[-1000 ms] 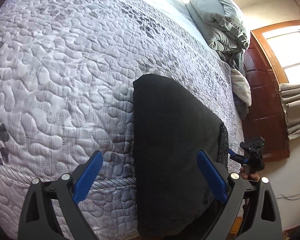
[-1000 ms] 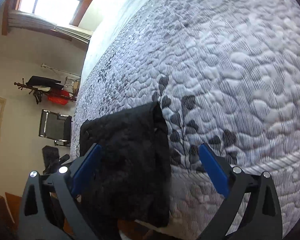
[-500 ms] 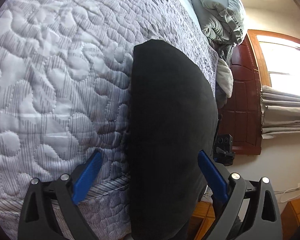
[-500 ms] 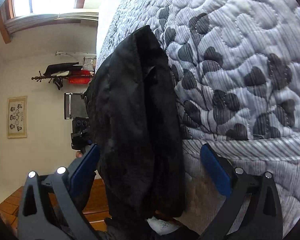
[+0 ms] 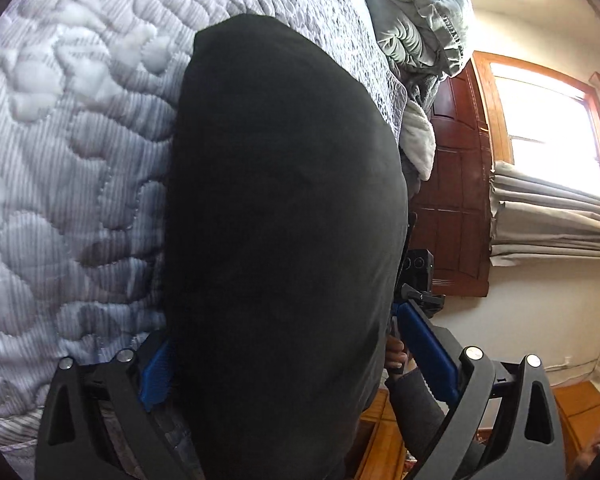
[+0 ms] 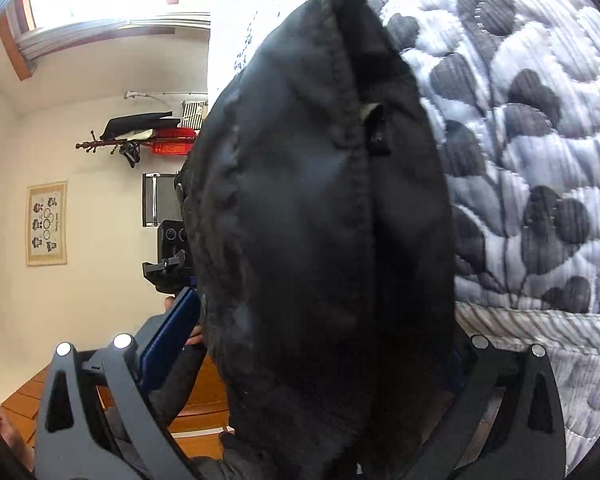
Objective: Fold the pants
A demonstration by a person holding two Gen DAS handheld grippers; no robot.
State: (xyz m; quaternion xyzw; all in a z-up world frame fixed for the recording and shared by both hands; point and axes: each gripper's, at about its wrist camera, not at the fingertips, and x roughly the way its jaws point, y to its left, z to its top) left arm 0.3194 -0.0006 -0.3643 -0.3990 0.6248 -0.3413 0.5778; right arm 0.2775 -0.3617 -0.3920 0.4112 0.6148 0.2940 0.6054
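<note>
So the black pants (image 5: 284, 216) are folded into a thick bundle sitting at the edge of the bed (image 5: 72, 152), partly hanging over the side. The bed has a quilted grey-white cover, and on the right wrist view you can see the dark leaf print on it.

Left tongs (image 5: 296, 364): spread wide, one blue pad on each side of the bundle. The pants fill the whole gap between the pads, and the left pad is half tucked behind the fabric edge. I can't tell if the pads are actually pressing on the cloth or just straddling it.

Right tongs (image 6: 320, 360): same deal from the other end. The blue pad on the left side shows just beside the fabric, the other one is pretty much hidden behind the pants. Spread wide as well, with the bundle between them. You can see a stitched seam running down the pants here, plus a little light tag near the top.

Each view catches the other tongs peeking out past the pants, with a bit of the person's hand (image 5: 396, 356) on it.

Background: grey bedding (image 5: 416, 12) piled at the far end of the bed, a wooden door (image 5: 456, 200), a bright window (image 5: 548, 116) with a pale curtain (image 5: 552, 220) below it, and wood flooring.
</note>
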